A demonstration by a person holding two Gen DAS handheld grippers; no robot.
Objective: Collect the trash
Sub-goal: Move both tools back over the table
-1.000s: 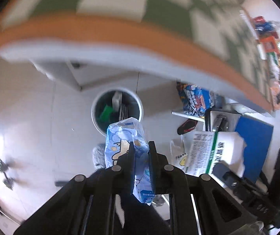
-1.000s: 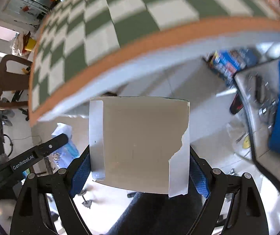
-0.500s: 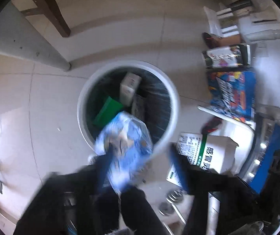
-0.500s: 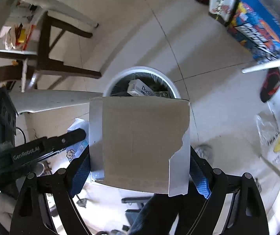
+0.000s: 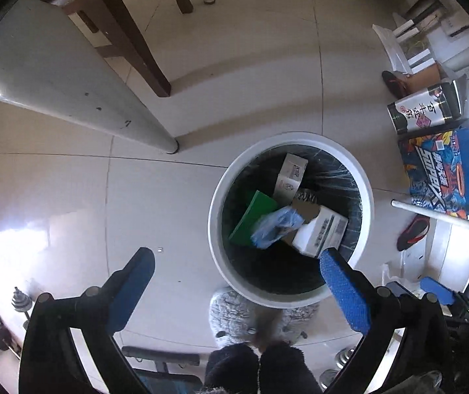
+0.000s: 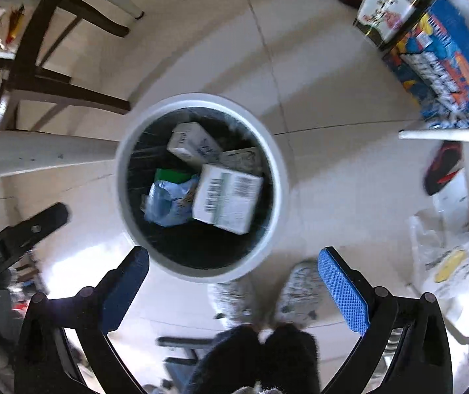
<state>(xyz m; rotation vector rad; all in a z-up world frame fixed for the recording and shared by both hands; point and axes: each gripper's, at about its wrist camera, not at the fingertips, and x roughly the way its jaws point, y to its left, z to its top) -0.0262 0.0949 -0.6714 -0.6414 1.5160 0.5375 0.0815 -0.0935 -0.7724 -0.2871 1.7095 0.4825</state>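
Note:
A round white trash bin (image 5: pixel 216 229) with a dark liner stands on the tiled floor below both grippers; it also shows in the right wrist view (image 6: pixel 280 184). Inside lie a blue snack bag (image 5: pixel 275 226) (image 6: pixel 168 202), a white carton (image 5: pixel 321 234) (image 6: pixel 228 197), a green pack (image 5: pixel 251 213) and another small box (image 5: pixel 292 174). My left gripper (image 5: pixel 237 262) is open and empty above the bin's near rim. My right gripper (image 6: pixel 234 259) is open and empty above the bin's near rim. The left gripper's finger (image 6: pixel 34 226) shows at the left of the right wrist view.
A pale table leg (image 5: pixel 70 88) and dark chair legs (image 5: pixel 129 32) stand left of the bin. Printed boxes (image 5: pixel 441 170) and a black-red shoe (image 5: pixel 412 231) lie to the right. Grey furry slippers (image 5: pixel 237 315) stand just before the bin. Dumbbells (image 5: pixel 17 302) lie at the lower left.
Both grippers swung down from the table edge to above the bin and opened. The blue snack bag and the white carton dropped from the fingers into the bin.

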